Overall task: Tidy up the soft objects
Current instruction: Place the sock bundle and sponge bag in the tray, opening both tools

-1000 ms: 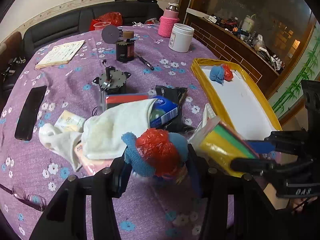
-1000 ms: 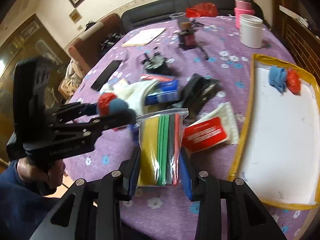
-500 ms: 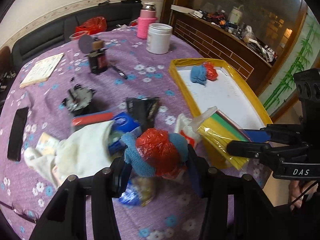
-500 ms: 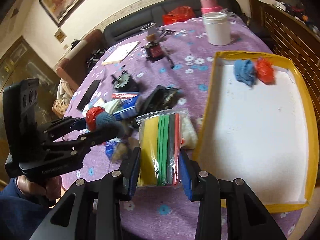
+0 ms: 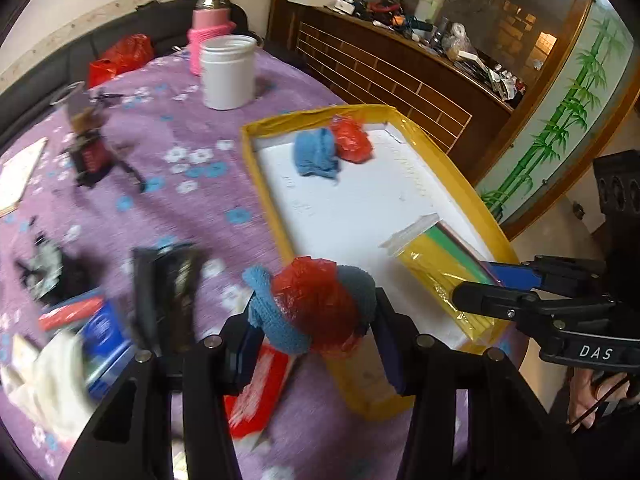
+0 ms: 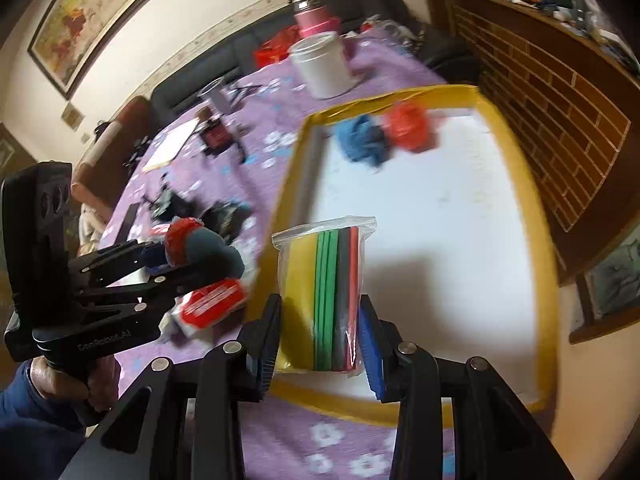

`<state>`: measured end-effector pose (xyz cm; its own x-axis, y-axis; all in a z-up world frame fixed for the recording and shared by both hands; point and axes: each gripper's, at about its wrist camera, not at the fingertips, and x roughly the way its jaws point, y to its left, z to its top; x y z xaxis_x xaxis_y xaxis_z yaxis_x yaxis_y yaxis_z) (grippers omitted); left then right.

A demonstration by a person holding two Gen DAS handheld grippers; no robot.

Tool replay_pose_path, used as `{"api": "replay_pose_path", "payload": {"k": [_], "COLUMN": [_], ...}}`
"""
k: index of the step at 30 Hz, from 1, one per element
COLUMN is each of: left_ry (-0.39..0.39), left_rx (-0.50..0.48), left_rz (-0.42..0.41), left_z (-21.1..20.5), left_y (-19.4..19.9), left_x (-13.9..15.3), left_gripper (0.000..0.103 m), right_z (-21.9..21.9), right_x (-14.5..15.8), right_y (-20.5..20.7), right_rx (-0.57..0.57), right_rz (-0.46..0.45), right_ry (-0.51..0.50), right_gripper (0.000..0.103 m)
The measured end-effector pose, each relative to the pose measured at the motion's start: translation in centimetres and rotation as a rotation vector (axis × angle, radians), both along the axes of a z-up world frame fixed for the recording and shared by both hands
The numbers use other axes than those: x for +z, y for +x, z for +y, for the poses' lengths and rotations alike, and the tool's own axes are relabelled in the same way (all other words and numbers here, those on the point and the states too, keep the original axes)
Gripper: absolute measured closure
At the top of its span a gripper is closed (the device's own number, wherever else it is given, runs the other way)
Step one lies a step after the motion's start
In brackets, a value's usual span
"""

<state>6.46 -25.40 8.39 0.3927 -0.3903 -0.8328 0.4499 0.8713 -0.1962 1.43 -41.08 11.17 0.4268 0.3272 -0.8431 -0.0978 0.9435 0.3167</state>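
The left tool (image 5: 312,320) was clamped, partly closed, on a bundle of blue cloth and red plastic (image 5: 316,304), carried above the purple counter (image 5: 172,168) just outside the near corner of the yellow-rimmed tray (image 5: 264,184). The right tool (image 6: 320,336) was closed tight on a clear bag of coloured sheets (image 6: 324,296), the bag standing upright with its long axis in line with the fingers and its sealed top pointing toward the tray's far end. The tray's white floor lay directly ahead of and below the right tool, which appeared the nearer of the two to a free spot; for the left tool the tray lay ahead and to its right. A blue cloth (image 5: 316,156) and a red plastic wad (image 5: 352,144) already rested side by side at the tray's far end. The left wrist view alone showed the bag's end over the tray's near rim; the right wrist view alone showed the broad bare floor of the tray and a hand (image 6: 76,376) gripping the left tool's handle.
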Motion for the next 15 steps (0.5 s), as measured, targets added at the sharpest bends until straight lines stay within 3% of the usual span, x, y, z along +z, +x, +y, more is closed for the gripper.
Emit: {"api": "replay_pose_path", "payload": {"k": [4,15], "left_ry": [0.017,0.086], "left_rx": [-0.016,0.014], "left_rz": [0.031,0.106], "left_z": [-3.0,-8.2], "left_y": [2.7,9.8], "left_x": [-1.4,-5.3], "left_gripper": [0.054,0.054], "right_z": [-2.4,-7.4], "right_x": [0.0,-1.1], "right_y": [1.8,11.6], "right_rx": [-0.051,-0.161], "right_rz": [-0.008,-0.013], "right_ry": [-0.038,-0.130], "right_gripper": [0.063,0.063]}}
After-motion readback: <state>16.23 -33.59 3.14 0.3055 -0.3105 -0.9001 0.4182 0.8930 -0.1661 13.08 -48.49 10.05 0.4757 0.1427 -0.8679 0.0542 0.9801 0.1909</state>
